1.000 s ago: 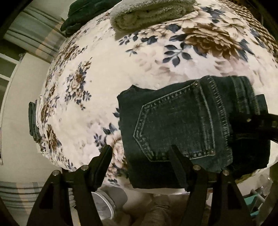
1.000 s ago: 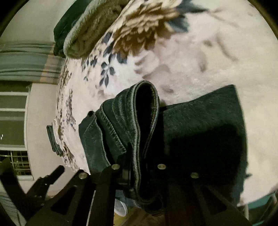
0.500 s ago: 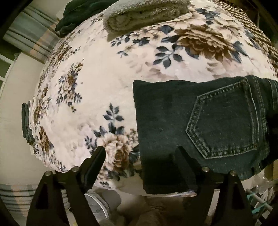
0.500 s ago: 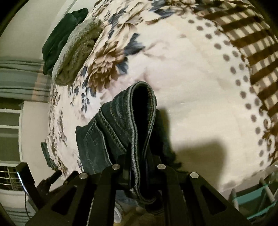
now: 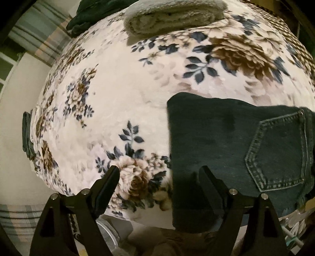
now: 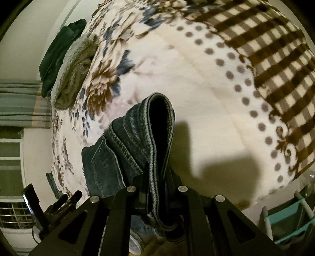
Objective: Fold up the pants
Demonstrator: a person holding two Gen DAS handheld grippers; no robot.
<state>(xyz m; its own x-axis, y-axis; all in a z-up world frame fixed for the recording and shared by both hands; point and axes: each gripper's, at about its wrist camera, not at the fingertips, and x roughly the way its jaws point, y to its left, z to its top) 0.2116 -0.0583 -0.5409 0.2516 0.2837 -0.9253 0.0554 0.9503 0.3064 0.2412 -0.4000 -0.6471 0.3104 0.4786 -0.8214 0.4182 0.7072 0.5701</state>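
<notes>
Dark blue jeans (image 5: 226,141) lie on the floral blanket (image 5: 122,94), back pocket up at the right. My left gripper (image 5: 159,175) is open and empty, above the jeans' left edge near the bed's front edge. In the right wrist view my right gripper (image 6: 157,173) is shut on the jeans' waistband (image 6: 157,122), which loops up between the jaws and is lifted off the blanket. The left gripper (image 6: 65,198) shows at the lower left of that view.
A rolled grey-green towel (image 5: 173,17) and a dark green folded garment (image 5: 88,13) lie at the far side of the bed. A checked and dotted blanket (image 6: 265,65) covers the right part. A teal rack (image 6: 291,220) stands beside the bed, lower right.
My right gripper has pulled the waistband to the right, so the jeans unfolded and stretched out. The pocket slid right in the left wrist view. The left gripper stayed open.
</notes>
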